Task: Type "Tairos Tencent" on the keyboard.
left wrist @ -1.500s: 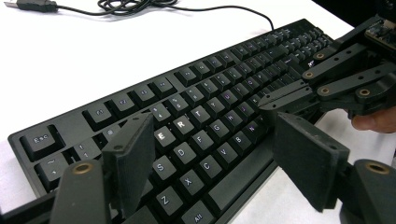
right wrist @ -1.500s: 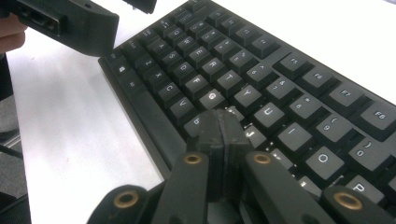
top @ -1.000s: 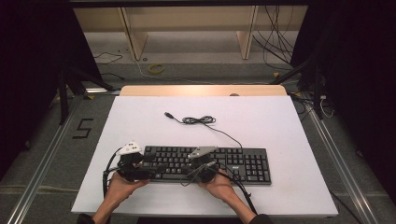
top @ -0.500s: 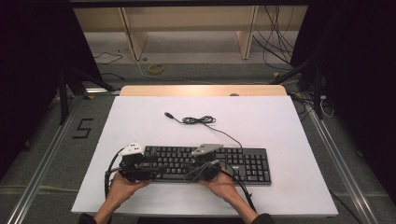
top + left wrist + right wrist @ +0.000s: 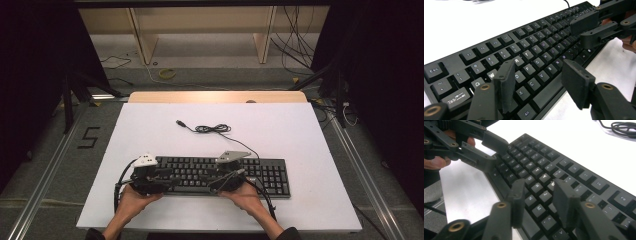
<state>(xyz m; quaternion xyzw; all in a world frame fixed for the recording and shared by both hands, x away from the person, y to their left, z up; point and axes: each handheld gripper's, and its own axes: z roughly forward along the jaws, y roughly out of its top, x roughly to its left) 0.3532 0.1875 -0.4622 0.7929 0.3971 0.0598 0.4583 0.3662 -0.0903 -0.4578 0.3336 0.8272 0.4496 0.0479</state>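
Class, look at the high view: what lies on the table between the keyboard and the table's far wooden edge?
The keyboard's own cable, partly coiled, with its plug lying loose; otherwise bare white table. The high view shows it.

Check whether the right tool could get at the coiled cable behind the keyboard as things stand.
Probably yes. The right tool hovers open over the keyboard, and the coiled cable lies on bare white table beyond it with nothing between.

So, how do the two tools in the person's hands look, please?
Both are black linkage frames with brass-coloured pivots and flat black pads. The left tool carries a white top piece, the right tool a grey three-cornered plate; a black cable trails from each.
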